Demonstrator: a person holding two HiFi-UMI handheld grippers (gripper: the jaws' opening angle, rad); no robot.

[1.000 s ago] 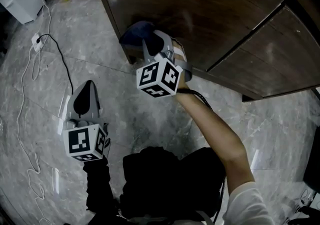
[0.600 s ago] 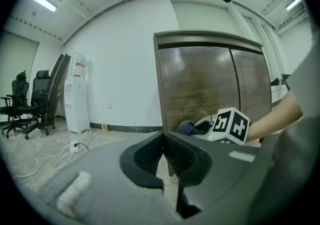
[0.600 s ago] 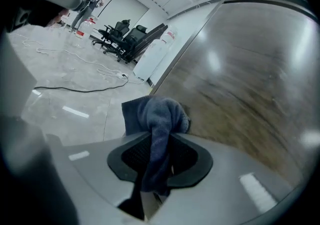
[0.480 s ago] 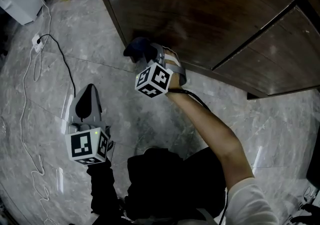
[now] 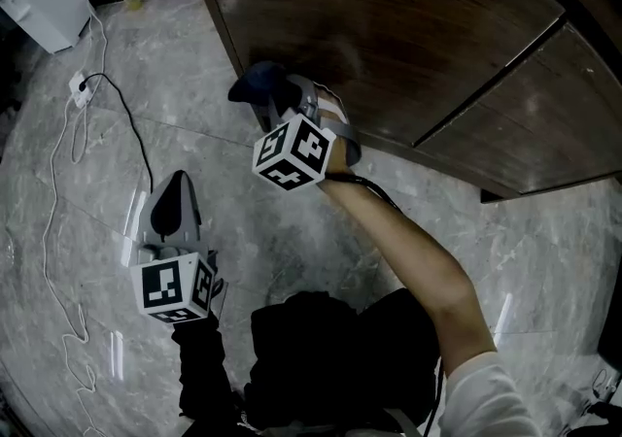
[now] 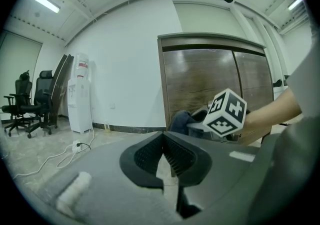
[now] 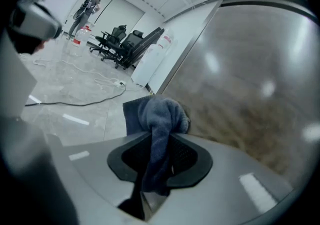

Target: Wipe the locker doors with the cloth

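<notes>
While the cloth [image 5: 255, 84] sits against the low left corner of the brown locker door [image 5: 389, 17], near the top middle of the head view, the wiping looks to be going on and not finished. I can't tell which parts are clean already. The wood is shiny with pale blotches, and I guess most of this door and the other door [image 5: 525, 124] at the right are left to do.

The right gripper [image 5: 280, 103] has its fingers squeezed on the cloth, closed part way. The cloth is dark blue, soft and fuzzy. It is bunched in a lump past the fingertips, with a strip running back between them.

The left gripper [image 5: 177, 194] hangs over the grey floor [image 5: 87, 134] at the lower left, its fingers together with nothing in them.
</notes>
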